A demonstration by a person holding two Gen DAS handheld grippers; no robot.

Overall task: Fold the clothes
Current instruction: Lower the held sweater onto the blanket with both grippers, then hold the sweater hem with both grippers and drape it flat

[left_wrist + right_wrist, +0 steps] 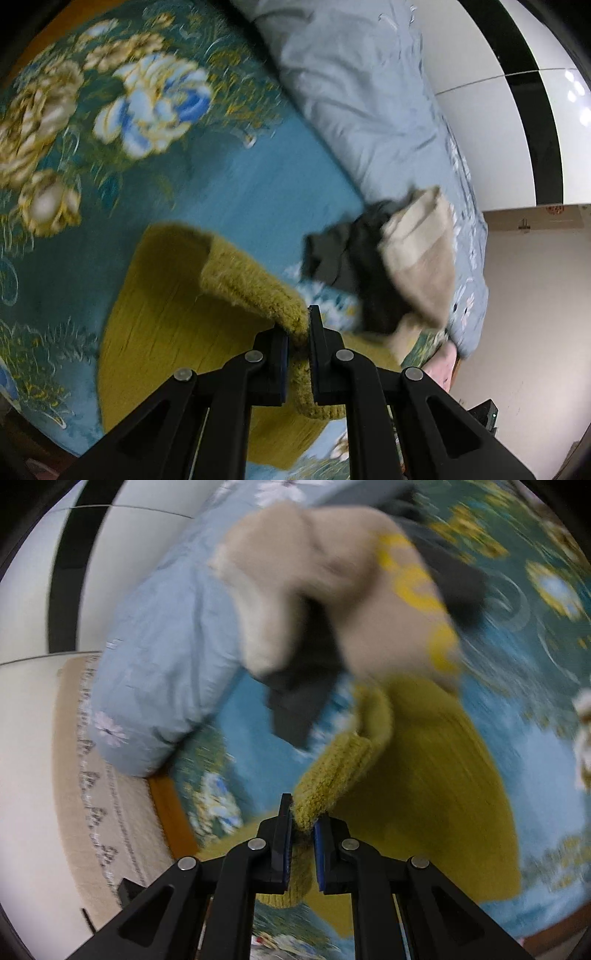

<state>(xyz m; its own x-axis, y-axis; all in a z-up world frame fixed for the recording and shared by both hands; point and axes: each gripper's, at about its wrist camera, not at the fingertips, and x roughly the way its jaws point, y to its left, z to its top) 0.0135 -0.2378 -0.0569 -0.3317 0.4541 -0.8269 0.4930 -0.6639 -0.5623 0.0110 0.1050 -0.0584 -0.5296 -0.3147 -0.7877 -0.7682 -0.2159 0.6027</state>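
- My left gripper (pixel 298 328) is clamped tight on the fuzzy edge of a mustard-yellow knitted sweater (pixel 177 295).
- My right gripper (pixel 303 821) is clamped on another bit of the same sweater's (pixel 424 775) thick knitted edge.
- So I hold the sweater with 2 claws, and each one has yellow wool squeezed between its pads.
- The rest of the sweater hangs down and spreads over a blue-green bedspread with big white, blue and gold flowers (pixel 122 99).
- A beige piece of clothing with yellow print (pixel 369 590) lies in a heap on the bed, just past the sweater.
- A dark grey piece of clothing (pixel 299 698) is bunched up with the beige one, touching it.
- A puffy light blue quilt with small white flowers (pixel 354 92) is piled along the far side of the bed, right beside the heap.
- In the right view I see a pale floor mat with a dark pattern (pixel 103 794) next to the bed.
- In the left view, a bit of a person's hand (pixel 441 363) shows by the quilt's end.
- Much of both views is blurry.
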